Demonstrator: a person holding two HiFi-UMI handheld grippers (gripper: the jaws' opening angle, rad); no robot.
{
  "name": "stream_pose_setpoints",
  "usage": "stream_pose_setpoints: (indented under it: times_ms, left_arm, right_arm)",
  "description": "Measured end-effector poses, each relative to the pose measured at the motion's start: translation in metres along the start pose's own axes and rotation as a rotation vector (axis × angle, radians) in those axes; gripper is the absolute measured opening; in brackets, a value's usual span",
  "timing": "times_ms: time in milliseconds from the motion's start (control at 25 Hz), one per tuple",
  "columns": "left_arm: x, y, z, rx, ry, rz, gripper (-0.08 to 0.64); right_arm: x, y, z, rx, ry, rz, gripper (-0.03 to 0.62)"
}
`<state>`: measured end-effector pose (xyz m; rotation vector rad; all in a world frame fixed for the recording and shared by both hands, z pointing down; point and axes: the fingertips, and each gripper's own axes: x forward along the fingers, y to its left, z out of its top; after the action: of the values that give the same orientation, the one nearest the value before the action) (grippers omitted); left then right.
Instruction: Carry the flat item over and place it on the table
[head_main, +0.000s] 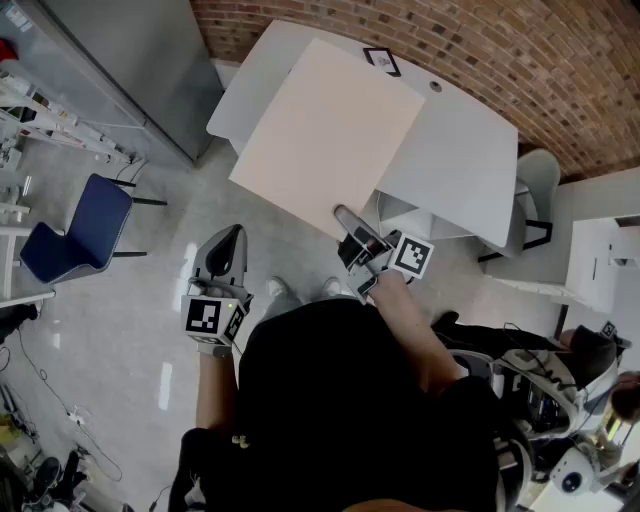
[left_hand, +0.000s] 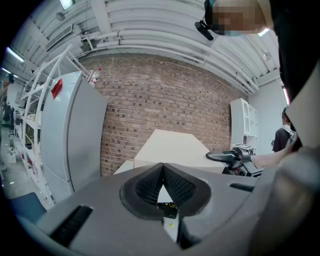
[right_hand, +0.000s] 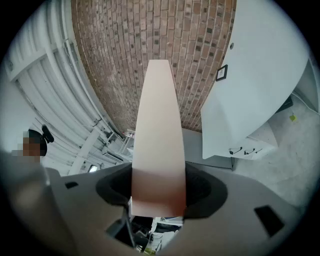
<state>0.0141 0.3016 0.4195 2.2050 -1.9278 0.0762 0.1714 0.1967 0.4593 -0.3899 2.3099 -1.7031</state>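
A large, flat beige board (head_main: 325, 135) hangs tilted over the near-left part of the white table (head_main: 470, 160). My right gripper (head_main: 348, 228) is shut on the board's near edge, and in the right gripper view the board (right_hand: 160, 130) fills the gap between the jaws and runs up towards the brick wall. My left gripper (head_main: 232, 238) hangs apart to the left over the floor, shut with nothing in it. In the left gripper view its pads meet at the tip (left_hand: 162, 167), with the board (left_hand: 172, 147) and the right gripper (left_hand: 232, 156) ahead.
A blue chair (head_main: 80, 230) stands on the floor to the left. A grey cabinet (head_main: 130, 60) rises at the back left. A white chair (head_main: 535, 190) sits right of the table. A small framed card (head_main: 381, 60) lies on the table's far side.
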Motion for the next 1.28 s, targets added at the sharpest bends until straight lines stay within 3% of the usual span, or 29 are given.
stream_pose_setpoints:
  times_ms: [360,680,920,1280]
  left_arm:
    - [-0.019,0.054,0.003,-0.024,-0.032,-0.016,0.003]
    - [-0.029,0.094,-0.008,-0.066,-0.054,-0.098,0.002]
    - [0.007,0.114,0.006,-0.076,-0.035,-0.062,0.003]
    - [0.102,0.144,0.03,-0.064,-0.005,-0.069,0.003]
  right_arm:
    - [0.035,-0.002,-0.028,0.007,-0.044,-0.029,0.284]
    - [0.067,-0.011,-0.039,-0.011,-0.084,-0.043,0.285]
    - [0.092,-0.029,-0.004,0.023,-0.09,-0.059,0.285]
    - [0.151,-0.058,0.068,0.044,-0.049,-0.062,0.285]
